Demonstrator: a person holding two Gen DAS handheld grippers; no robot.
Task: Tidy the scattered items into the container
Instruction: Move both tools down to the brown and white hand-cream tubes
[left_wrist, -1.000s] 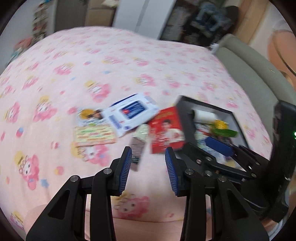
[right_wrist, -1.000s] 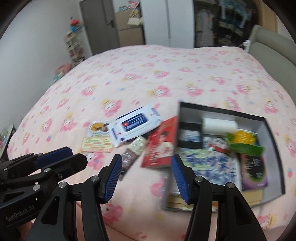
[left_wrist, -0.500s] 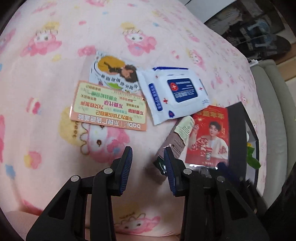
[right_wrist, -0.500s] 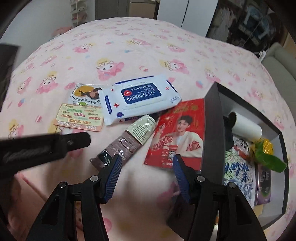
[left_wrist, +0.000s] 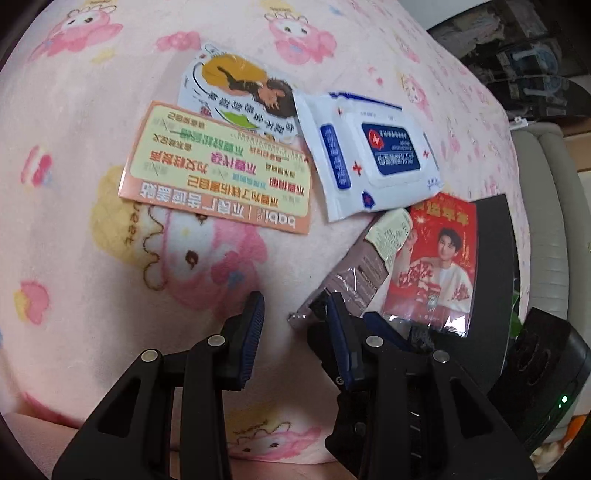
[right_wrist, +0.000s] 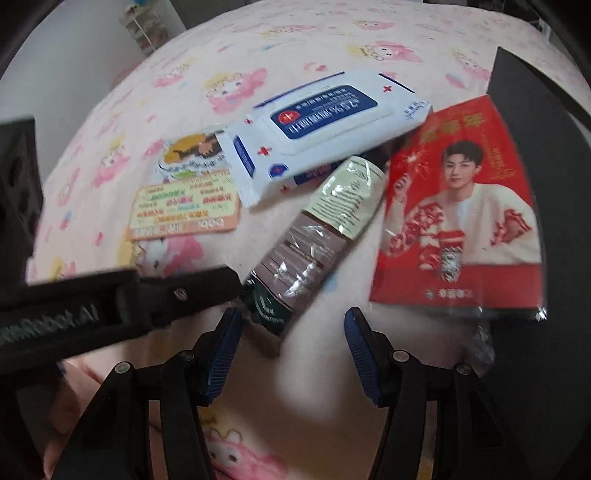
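A brown tube (right_wrist: 317, 236) with a dark green cap lies on the pink bedspread, also in the left wrist view (left_wrist: 362, 269). Beside it lie a white wet-wipe pack (right_wrist: 321, 125) (left_wrist: 369, 155), a red packet with a man's picture (right_wrist: 461, 206) (left_wrist: 439, 258), an orange card (left_wrist: 218, 181) (right_wrist: 184, 206) and a round-cornered sticker card (left_wrist: 240, 92). The black container (left_wrist: 495, 280) (right_wrist: 532, 110) stands to the right. My left gripper (left_wrist: 295, 317) is open just left of the tube's cap end. My right gripper (right_wrist: 291, 336) is open just below the cap.
The pink cartoon-print bedspread (left_wrist: 92, 258) covers the whole surface. A grey sofa arm (left_wrist: 546, 206) runs along the right. The left gripper's black body (right_wrist: 92, 306) crosses the right wrist view at the left.
Both grippers have dropped closer to the bed and moved in on the brown tube's cap end. The items fill more of each view. Both stay open.
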